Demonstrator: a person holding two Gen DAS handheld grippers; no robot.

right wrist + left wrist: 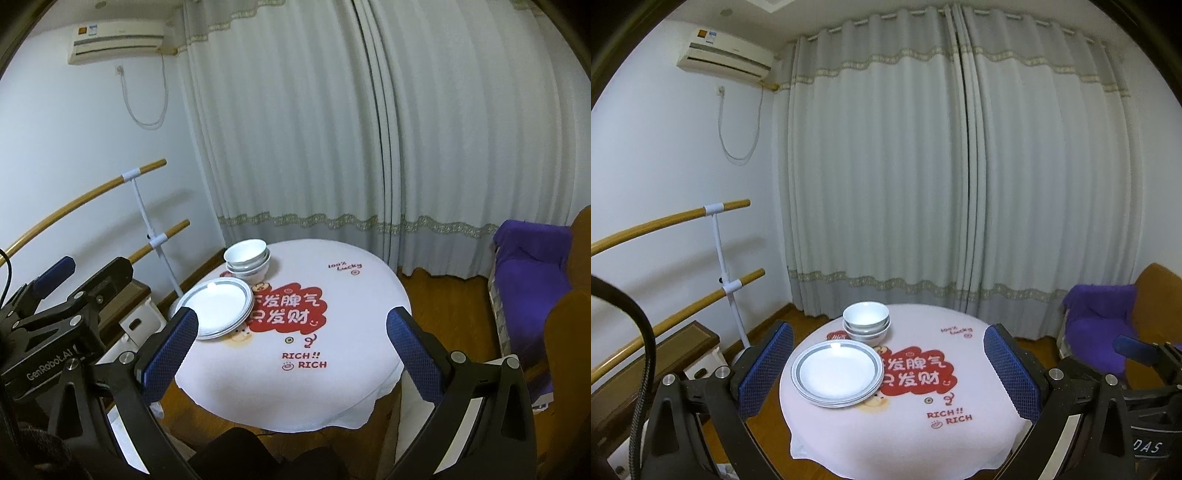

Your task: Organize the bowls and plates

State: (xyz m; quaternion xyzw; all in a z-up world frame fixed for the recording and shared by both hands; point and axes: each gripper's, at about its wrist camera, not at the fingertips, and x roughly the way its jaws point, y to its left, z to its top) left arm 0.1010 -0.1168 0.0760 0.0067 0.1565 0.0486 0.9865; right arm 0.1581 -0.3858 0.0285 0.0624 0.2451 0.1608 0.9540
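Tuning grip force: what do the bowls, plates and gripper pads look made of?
Bowls: likely glazed ceramic, white and glossy. Plates: same look, grey rim band, with a lamp glint; melamine is possible. Left gripper pads: blue, grid-textured, probably rubber. Tablecloth: matte printed fabric.

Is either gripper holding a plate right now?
No. Both the left gripper and right gripper are open and empty; the plates sit stacked on the table.

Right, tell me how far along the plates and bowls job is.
Looks done: the bowls are nested in one stack and the plates are stacked in front of it on the tablecloth. In hand: nothing; left gripper and right gripper are both open, empty. Nothing loose remains visible.
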